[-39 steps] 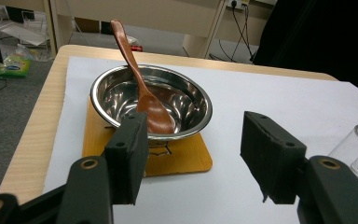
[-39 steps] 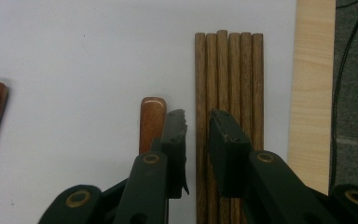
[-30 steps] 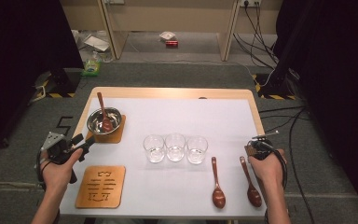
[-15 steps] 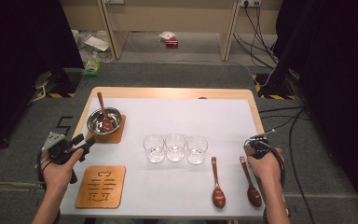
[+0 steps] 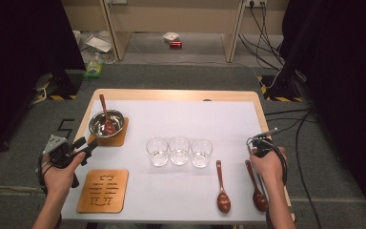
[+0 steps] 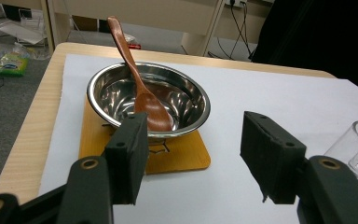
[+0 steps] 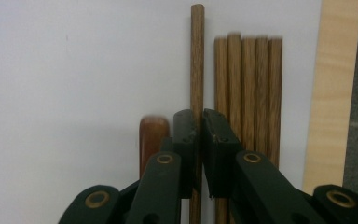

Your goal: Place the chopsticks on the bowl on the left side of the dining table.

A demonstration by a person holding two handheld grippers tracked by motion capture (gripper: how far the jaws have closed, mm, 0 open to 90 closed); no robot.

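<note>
Because the right gripper [image 7: 199, 126] has its jaws pinched nearly together on a single wooden stick [image 7: 196, 56], what seems most likely to go wrong is the stick swinging. The pads grip it low on its length, with most of the stick reaching out beyond them. On a lift, the free end could droop or pivot in the pinch. A thin, round stick may also roll out from between flat pads.

The second risk is the neighbours. A row of five like sticks [image 7: 248, 84] lies just beside it, and the nearer jaw sits over the closest of them. A sideways pull could drag or scatter that row toward the table edge [image 7: 331, 93]. On the other side, the end of a spoon handle [image 7: 153, 133] lies close to the other jaw and could be nudged.

The stick lies flat on the white table cover near the right edge, under the person's right hand in the high view. Its long axis runs straight up the right gripper view, in line with the jaws and parallel to the table edge. Its rounded tip points away from the person. It is probably a chopstick, though the blur leaves that open.

Near the metal bowl [image 6: 149, 100] that holds a wooden spoon [image 6: 140, 88], the left gripper [image 6: 191, 144] hangs with its jaws wide apart and nothing between them.
</note>
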